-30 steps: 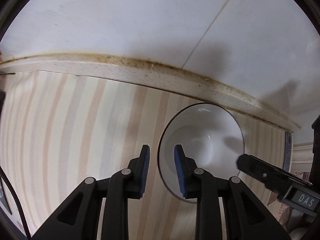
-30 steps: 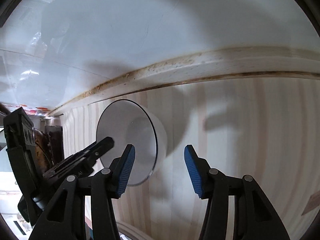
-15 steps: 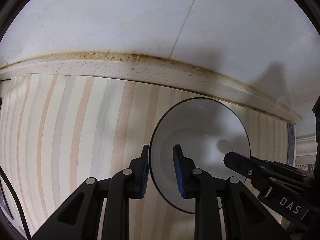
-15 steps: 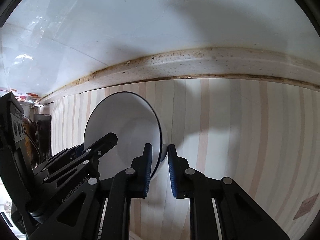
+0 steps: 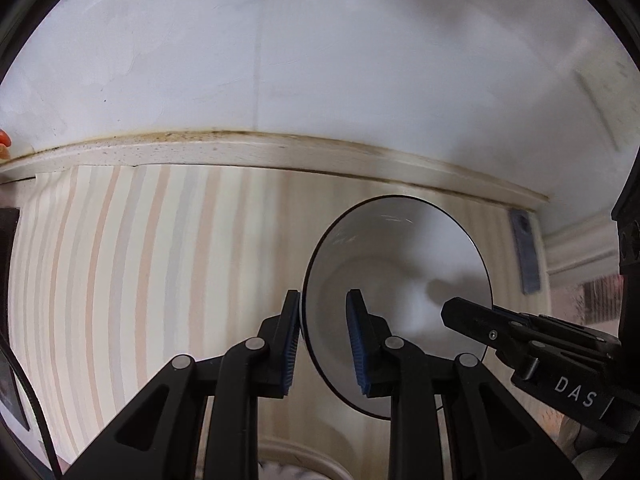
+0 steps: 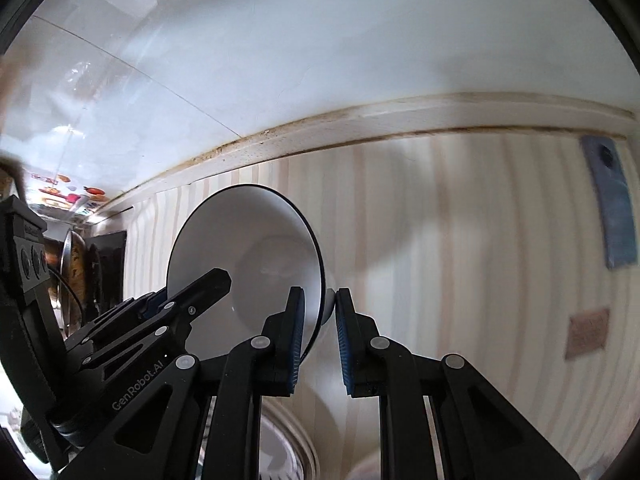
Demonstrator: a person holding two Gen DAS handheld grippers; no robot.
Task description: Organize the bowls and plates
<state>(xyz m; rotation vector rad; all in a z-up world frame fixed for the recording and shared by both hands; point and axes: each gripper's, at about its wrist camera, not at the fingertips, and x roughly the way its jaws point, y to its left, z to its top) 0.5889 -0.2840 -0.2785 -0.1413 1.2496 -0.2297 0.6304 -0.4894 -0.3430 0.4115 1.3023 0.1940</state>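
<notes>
Between the blue pads of the left tongs [image 5: 324, 344] runs the near-left rim of a white bowl [image 5: 400, 264], its mouth turned toward this camera; the jaws stand narrow, one pad outside the wall, one inside, though real contact is hard to judge. The bowl appears held above the striped worktop [image 5: 140, 264], toward its back right, near the wall trim. The right tongs [image 5: 516, 336] reach in from the right, their tips hidden against the far rim.

From the right wrist, the right tongs [image 6: 318, 340] sit nearly closed on the opposite rim, bowl [image 6: 248, 256] to their left, and the left tongs [image 6: 168, 312] cross its face from the lower left. Both hold it across its width, so either could carry it. Something pale and round below the jaws is cut off; whether plate or bowl is unclear. No stack or rack is visible.
</notes>
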